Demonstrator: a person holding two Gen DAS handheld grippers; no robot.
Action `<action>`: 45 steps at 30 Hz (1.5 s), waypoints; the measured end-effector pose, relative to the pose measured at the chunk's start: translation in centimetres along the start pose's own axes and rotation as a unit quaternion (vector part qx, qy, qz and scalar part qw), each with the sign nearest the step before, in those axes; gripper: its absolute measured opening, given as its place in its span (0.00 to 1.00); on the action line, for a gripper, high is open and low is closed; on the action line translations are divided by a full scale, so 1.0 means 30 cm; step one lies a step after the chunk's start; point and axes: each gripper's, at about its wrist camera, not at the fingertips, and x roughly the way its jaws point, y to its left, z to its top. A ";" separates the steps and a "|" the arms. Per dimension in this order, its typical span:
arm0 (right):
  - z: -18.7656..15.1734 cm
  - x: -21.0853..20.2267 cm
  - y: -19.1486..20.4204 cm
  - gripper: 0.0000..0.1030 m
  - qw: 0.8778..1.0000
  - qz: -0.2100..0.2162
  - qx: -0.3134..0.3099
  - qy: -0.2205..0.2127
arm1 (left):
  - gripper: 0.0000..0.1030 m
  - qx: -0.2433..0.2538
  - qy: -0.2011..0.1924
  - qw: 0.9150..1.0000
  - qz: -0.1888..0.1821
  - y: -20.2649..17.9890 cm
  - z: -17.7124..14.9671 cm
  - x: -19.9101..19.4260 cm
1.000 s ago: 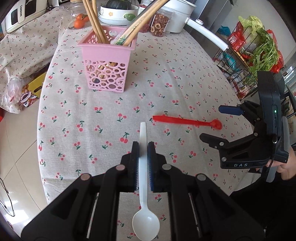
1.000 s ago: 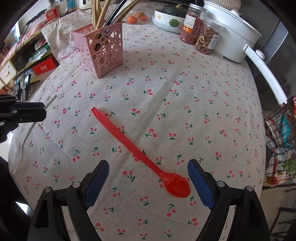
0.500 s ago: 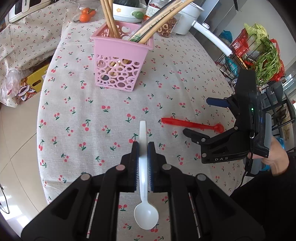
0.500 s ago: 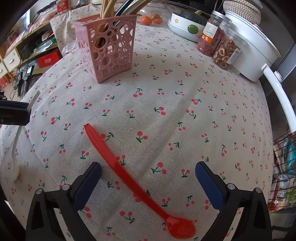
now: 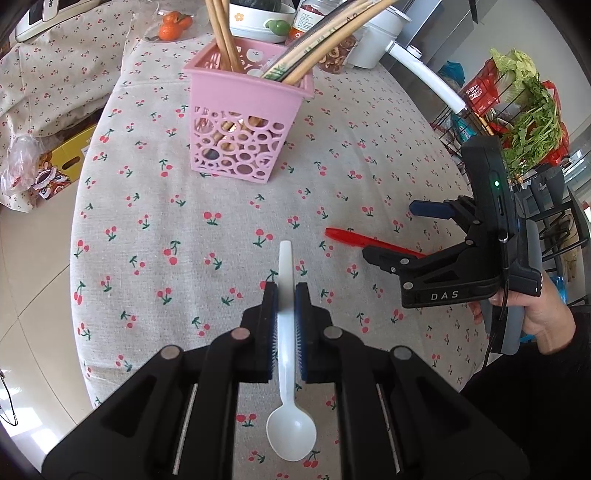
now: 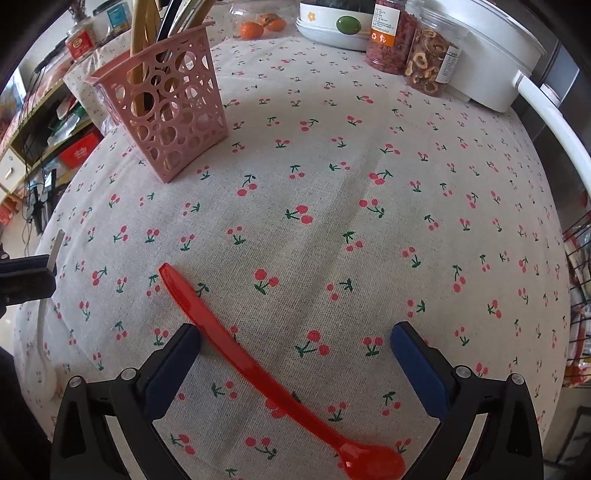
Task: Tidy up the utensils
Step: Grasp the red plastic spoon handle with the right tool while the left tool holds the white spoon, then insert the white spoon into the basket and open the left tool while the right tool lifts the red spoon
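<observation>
My left gripper (image 5: 285,295) is shut on a white plastic spoon (image 5: 286,332), handle pointing forward, bowl toward the camera, held above the tablecloth. A pink perforated utensil basket (image 5: 243,122) with chopsticks and long utensils stands ahead of it; it also shows in the right wrist view (image 6: 166,114). A red plastic spoon (image 6: 258,373) lies flat on the cloth between the open fingers of my right gripper (image 6: 295,343), its bowl nearest the camera. The left finger pad (image 6: 173,365) is close beside the red handle. The right gripper also shows in the left wrist view (image 5: 424,232).
The round table has a cherry-print cloth (image 6: 369,184). At the back stand two jars (image 6: 410,55), a white pot (image 6: 491,48) with a long handle, a white bowl (image 6: 332,22) and oranges (image 6: 258,26). A wire rack with vegetables (image 5: 524,110) stands to the right.
Both grippers have moved forward toward the basket. The right gripper has lowered over the red spoon, so the spoon now lies between its open fingers. The left still holds the white spoon.
</observation>
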 end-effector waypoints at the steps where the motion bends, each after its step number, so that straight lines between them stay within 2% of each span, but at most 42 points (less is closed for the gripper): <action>1: 0.015 0.010 -0.008 1.00 1.000 -0.001 0.004 -0.001 | 0.10 -0.001 0.000 1.000 0.000 0.000 0.000 0.000; 7: 0.055 0.023 -0.026 0.98 1.000 -0.006 0.024 -0.014 | 0.10 -0.003 -0.003 1.000 -0.001 0.002 0.002 -0.004; 10: 0.076 0.020 -0.041 0.88 0.999 -0.008 0.030 -0.022 | 0.10 -0.004 -0.005 1.000 -0.001 0.005 0.003 -0.008; 12: 0.088 0.012 -0.044 0.74 0.999 -0.008 0.030 -0.027 | 0.10 -0.004 -0.007 1.000 -0.002 0.007 0.003 -0.010; 16: 0.105 0.005 -0.054 0.56 0.999 -0.006 0.033 -0.032 | 0.10 -0.005 -0.009 1.000 0.000 0.010 0.006 -0.011; 19: 0.103 -0.006 -0.055 0.36 0.999 -0.002 0.031 -0.035 | 0.10 -0.005 -0.012 1.000 0.002 0.007 0.008 -0.015; 20: 0.107 -0.008 -0.058 0.22 0.999 0.001 0.029 -0.036 | 0.10 -0.004 -0.014 1.000 0.003 0.005 0.008 -0.017; 21: 0.093 -0.016 -0.049 0.12 0.999 0.005 0.029 -0.036 | 0.10 -0.002 -0.015 1.000 0.005 0.002 0.011 -0.019; 27: 0.069 -0.049 -0.070 0.10 0.997 0.029 0.044 -0.055 | 0.10 0.005 -0.041 0.999 0.007 -0.009 0.021 -0.059; 34: 0.032 -0.239 -0.061 0.10 0.986 0.057 0.051 -0.148 | 0.10 0.017 -0.108 0.994 0.004 -0.030 0.039 -0.169; 41: -0.009 -0.443 -0.036 0.10 0.965 0.076 0.053 -0.245 | 0.10 0.039 -0.194 0.980 0.008 -0.063 0.056 -0.301; 45: -0.001 -0.538 -0.028 0.10 0.949 0.079 0.060 -0.299 | 0.10 0.037 -0.249 0.968 0.018 -0.056 0.087 -0.375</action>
